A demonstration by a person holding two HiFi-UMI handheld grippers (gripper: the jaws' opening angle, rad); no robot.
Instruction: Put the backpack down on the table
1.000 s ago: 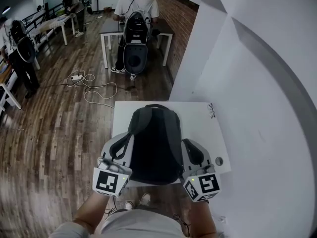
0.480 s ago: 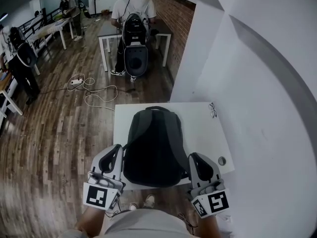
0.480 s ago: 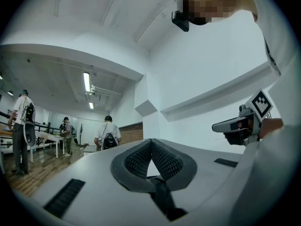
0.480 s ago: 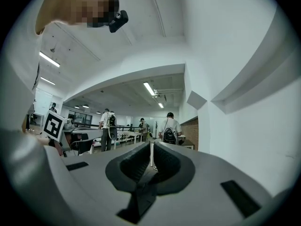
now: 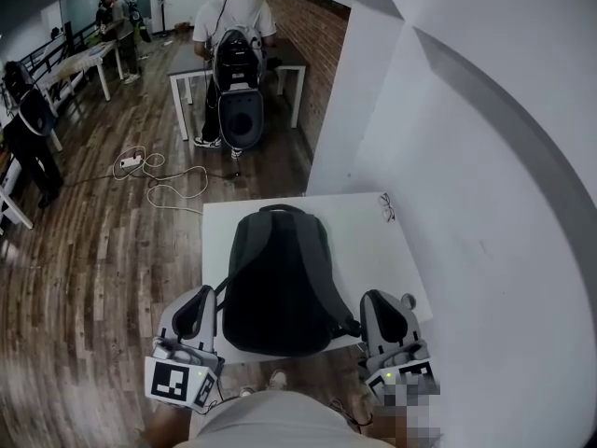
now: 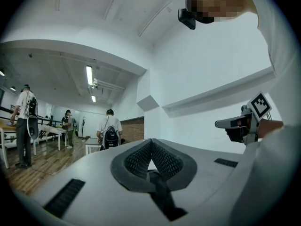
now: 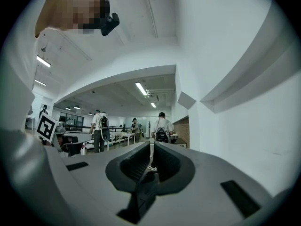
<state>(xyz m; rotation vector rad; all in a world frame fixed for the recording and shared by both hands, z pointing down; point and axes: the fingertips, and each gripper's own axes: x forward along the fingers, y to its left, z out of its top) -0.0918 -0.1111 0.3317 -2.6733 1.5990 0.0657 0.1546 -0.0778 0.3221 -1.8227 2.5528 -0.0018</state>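
Observation:
The dark grey backpack (image 5: pixel 280 278) lies flat on the white table (image 5: pixel 373 245), its top handle pointing away from me and its bottom at the near edge. In the head view my left gripper (image 5: pixel 200 293) hangs just off the table's near left corner, beside the backpack's lower left side and apart from it. My right gripper (image 5: pixel 377 299) sits at the near right, next to the backpack's lower right corner. Both point level. In the left gripper view (image 6: pixel 151 144) and the right gripper view (image 7: pixel 153 149) the jaws stand together with nothing between them. The backpack is outside both gripper views.
A small dark object (image 5: pixel 384 206) lies at the table's far right corner, and a round hole (image 5: pixel 408 300) marks the near right. A white wall (image 5: pixel 485 203) runs close along the right. Beyond are a cable (image 5: pixel 159 171) on the wooden floor, other tables and people wearing backpacks (image 5: pixel 235 73).
Both grippers have drawn back toward me, off the backpack's sides to the table's near edge. The backpack stays lying on the table.

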